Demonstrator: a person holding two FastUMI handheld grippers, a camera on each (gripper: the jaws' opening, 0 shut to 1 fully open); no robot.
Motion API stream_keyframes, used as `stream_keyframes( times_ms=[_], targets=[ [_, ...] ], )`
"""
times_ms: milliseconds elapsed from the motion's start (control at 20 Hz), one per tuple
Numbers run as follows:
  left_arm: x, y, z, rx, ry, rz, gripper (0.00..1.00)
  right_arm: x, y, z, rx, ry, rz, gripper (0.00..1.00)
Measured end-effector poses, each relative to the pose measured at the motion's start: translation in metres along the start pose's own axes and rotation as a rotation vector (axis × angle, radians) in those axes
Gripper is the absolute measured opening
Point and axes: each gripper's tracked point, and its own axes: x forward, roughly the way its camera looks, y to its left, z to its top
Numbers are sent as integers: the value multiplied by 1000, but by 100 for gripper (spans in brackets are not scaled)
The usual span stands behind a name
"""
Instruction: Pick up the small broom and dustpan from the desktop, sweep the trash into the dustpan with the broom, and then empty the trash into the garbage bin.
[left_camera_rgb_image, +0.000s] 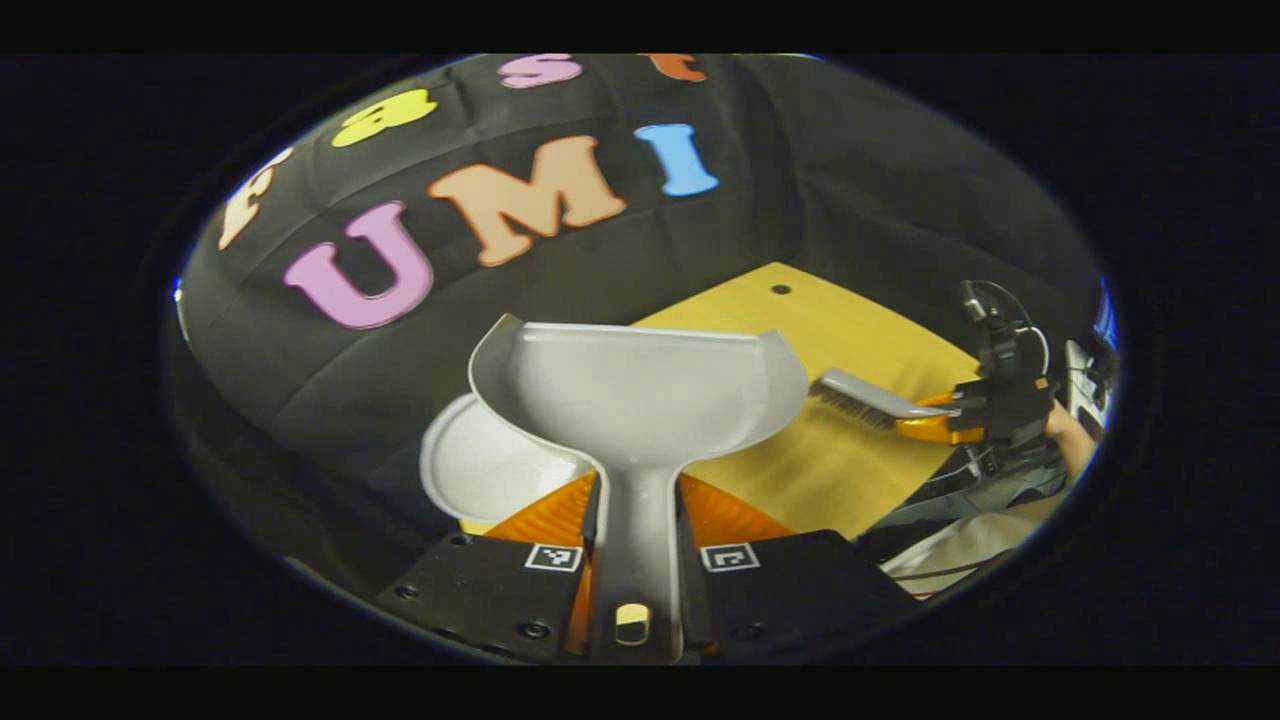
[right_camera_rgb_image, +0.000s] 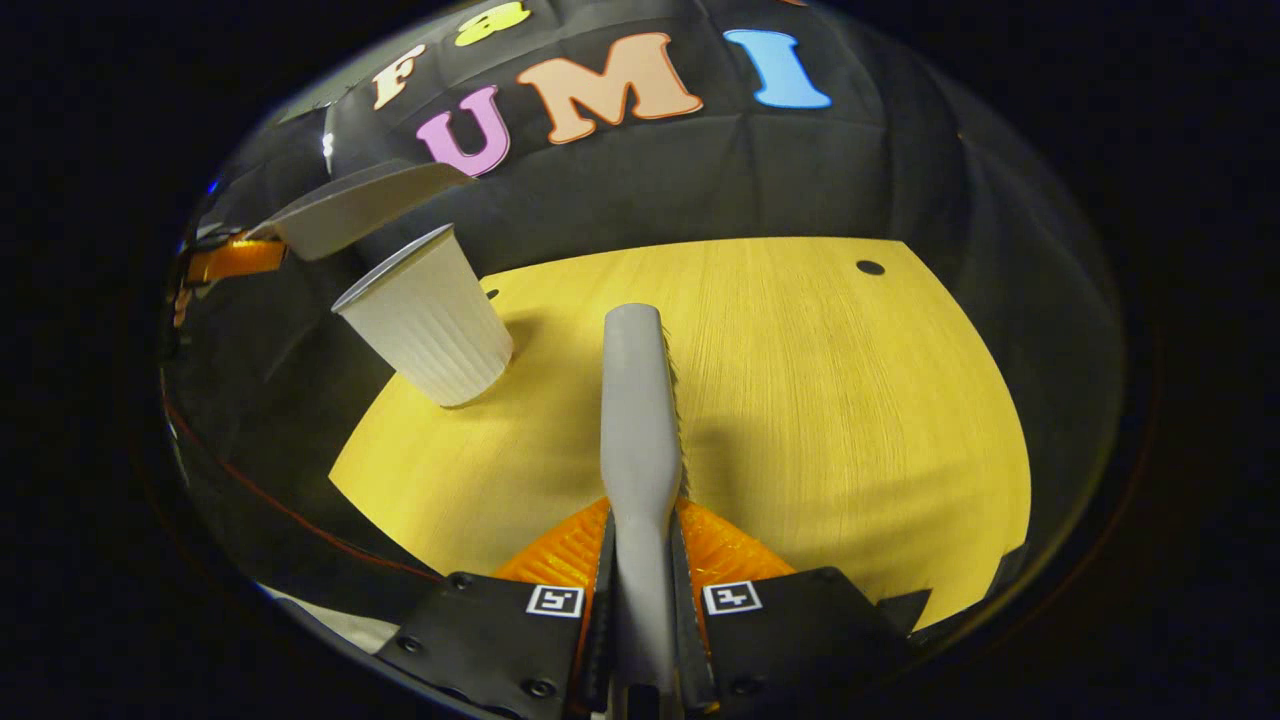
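1. The left gripper has both fingers clamped on the dustpan handle. In the left gripper view the handle runs from 6 o'clock toward centre, where the pan widens into a shallow scoop.
2. The dustpan is smooth grey plastic with raised side walls and a straight front lip. Its inside appears bare of trash.
3. The garbage bin, a white ribbed cup with a round rim, sits just below and behind the pan at about 8 o'clock. In the right gripper view the garbage bin stands at 10 o'clock on the desktop's corner, and the dustpan hangs tilted above its mouth. Judgement: this placement lets loose trash slide off the lip into the cup.
4. The right gripper has both fingers pressed on the small broom handle. The handle is a rounded grey bar pointing toward 12 o'clock, with short dark bristles along its right edge.
5. In the left gripper view the small broom is at 3 o'clock, held level above the desktop and well apart from the pan. Judgement: it is parked clear so it does not obstruct the emptying.
6. The desktop is yellow with a fine straight grain and a small dark hole near 1 o'clock. No trash is visible on it.
7. Judgement: the task is at the emptying step, near completion.
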Motion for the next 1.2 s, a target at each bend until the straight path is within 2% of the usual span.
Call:
stream_keyframes(
  times_ms=[100,200,350,500,600,700,850,900,1000,1200],
  targets=[
    [32,-45,-13,-56,36,-93,29,2,-2,-1,35,3,-14,29],
    [58,-71,-27,-84,74,-110,29,3,-3,-4,44,14,-51,29],
    [70,-67,-47,-139,122,-29,29,9,-7,-26,63,46,-102,29],
    [79,-69,-72,-164,188,59,30,22,-5,-46,114,63,-94,29],
    [77,-73,-85,-182,245,61,29,32,0,-58,134,88,-87,29],
    [73,-86,-87,-251,267,40,29,45,8,-64,137,106,-85,29],
    [78,-94,-86,-341,259,81,29,61,18,-66,158,120,-99,27],
    [78,-93,-88,-356,262,106,29,66,19,-67,158,125,-104,29],
    [80,-91,-98,-366,269,136,29,73,21,-69,140,137,-117,29],
    [82,-105,-106,-481,240,114,29,75,24,-71,113,148,-125,29]
  ],
)
